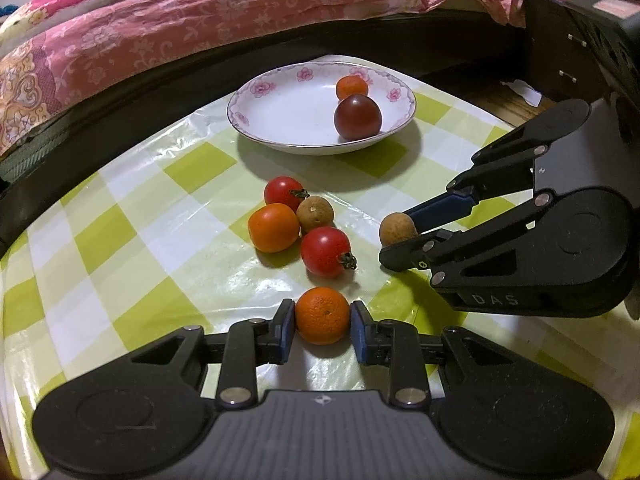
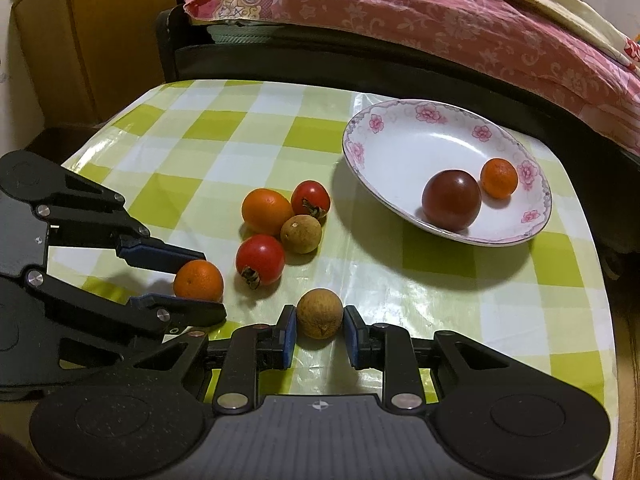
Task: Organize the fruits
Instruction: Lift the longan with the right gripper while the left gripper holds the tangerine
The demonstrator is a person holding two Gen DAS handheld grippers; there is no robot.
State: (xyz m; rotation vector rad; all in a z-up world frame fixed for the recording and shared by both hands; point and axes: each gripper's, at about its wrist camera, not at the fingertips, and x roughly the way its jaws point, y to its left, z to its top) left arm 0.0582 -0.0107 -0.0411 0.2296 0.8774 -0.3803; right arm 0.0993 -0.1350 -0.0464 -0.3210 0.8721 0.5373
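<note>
two hand-held grippers worked side by side over a bench covered in a green-and-white checked cloth (image 2: 280,128), each with a fruit already in its grip. the left gripper (image 1: 322,322) had its jaws closed on a small orange citrus fruit (image 1: 322,315), the blue pads pressing it from both sides low over the cloth. the right gripper (image 2: 319,322) had its jaws closed on a brown, rough-skinned longan-like fruit (image 2: 319,313) in the same manner; whether either fruit had left the cloth could not be told.

the flower-rimmed white dish (image 2: 400,120), at the far side of the bench near a bed with a pink floral quilt (image 2: 440,28), appeared to be where the fruit was being gathered. it held only two pieces: a dark reddish-brown tomato (image 2: 451,199) and, touching it, a small orange fruit (image 2: 499,178).

four pieces lay clustered together on the cloth between the grippers and the dish: an orange tomato (image 2: 267,211), a red tomato with a dried stem (image 2: 310,199), a second brown longan-like fruit (image 2: 301,234) and another red tomato (image 2: 260,260). they touched or nearly touched one another.

by that count the job looked about a quarter done, with two fruits in the dish, two in hand and four waiting. the two held pieces seemed next to go to the dish, which had ample room left.
</note>
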